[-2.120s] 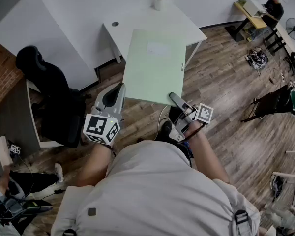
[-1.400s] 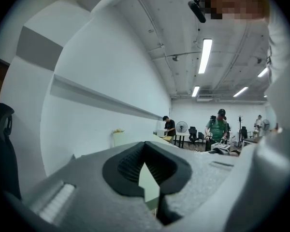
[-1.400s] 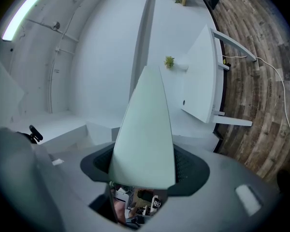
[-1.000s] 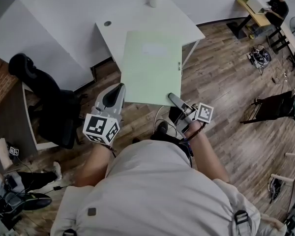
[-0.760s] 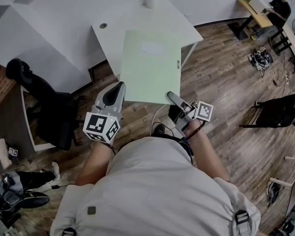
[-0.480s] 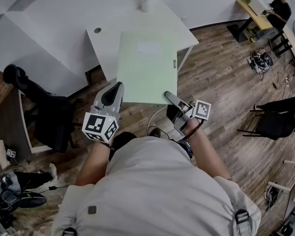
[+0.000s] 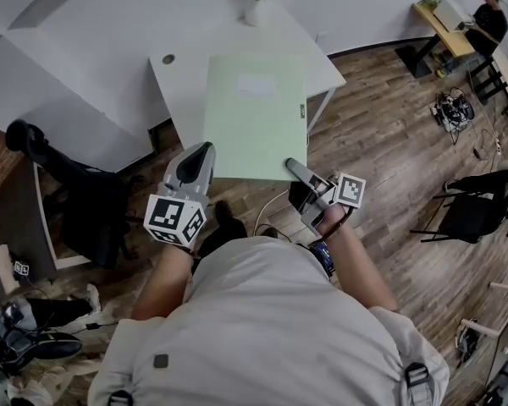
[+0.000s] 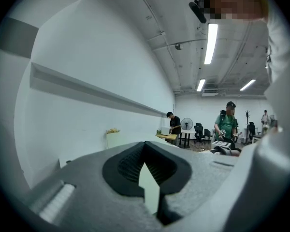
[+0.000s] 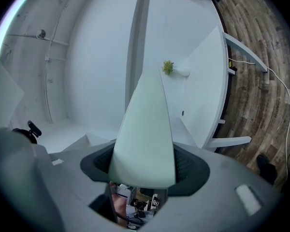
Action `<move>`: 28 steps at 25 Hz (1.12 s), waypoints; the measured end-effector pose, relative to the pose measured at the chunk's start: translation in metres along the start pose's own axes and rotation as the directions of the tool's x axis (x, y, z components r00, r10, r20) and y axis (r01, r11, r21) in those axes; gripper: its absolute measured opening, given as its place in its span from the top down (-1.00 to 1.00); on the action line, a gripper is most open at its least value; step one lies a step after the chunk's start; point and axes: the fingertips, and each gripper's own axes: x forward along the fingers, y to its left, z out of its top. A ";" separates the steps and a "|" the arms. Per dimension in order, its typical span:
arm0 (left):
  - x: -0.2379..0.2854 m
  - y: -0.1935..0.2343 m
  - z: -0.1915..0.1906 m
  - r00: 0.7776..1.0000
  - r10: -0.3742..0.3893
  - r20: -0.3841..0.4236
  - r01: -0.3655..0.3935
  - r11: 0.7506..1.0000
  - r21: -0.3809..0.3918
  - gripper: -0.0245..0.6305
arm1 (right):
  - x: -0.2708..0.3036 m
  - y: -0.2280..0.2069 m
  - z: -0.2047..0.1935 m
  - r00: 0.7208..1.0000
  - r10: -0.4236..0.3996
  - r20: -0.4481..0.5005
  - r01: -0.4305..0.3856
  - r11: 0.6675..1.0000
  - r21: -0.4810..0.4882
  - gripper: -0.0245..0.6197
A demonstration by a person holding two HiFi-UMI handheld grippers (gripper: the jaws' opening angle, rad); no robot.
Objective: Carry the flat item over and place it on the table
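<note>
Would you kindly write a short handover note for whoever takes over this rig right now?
Left tool: shut on the near left corner of the folder.
Right tool: shut on its near right corner.
Folder: pale green, held flat in the air by both tools; in the head view its far end overlaps the white table.
Done: folder picked up and brought to the table's edge.
Left: lower it onto the tabletop, open both tools, draw back.
</note>
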 end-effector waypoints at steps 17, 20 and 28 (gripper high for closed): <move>0.052 0.147 0.015 0.998 -0.056 -0.003 0.056 0.998 0.000 0.93 | 0.138 -0.030 0.042 0.998 -0.031 0.060 0.031 0.999 0.007 -0.01; 0.060 0.178 0.020 0.997 -0.082 -0.010 0.082 0.997 -0.001 0.93 | 0.167 -0.034 0.049 0.996 -0.040 0.079 0.040 0.999 0.002 -0.01; 0.066 0.228 0.025 0.994 -0.110 -0.007 0.110 0.994 -0.005 0.93 | 0.212 -0.044 0.053 0.992 -0.050 0.117 0.049 0.999 0.011 -0.02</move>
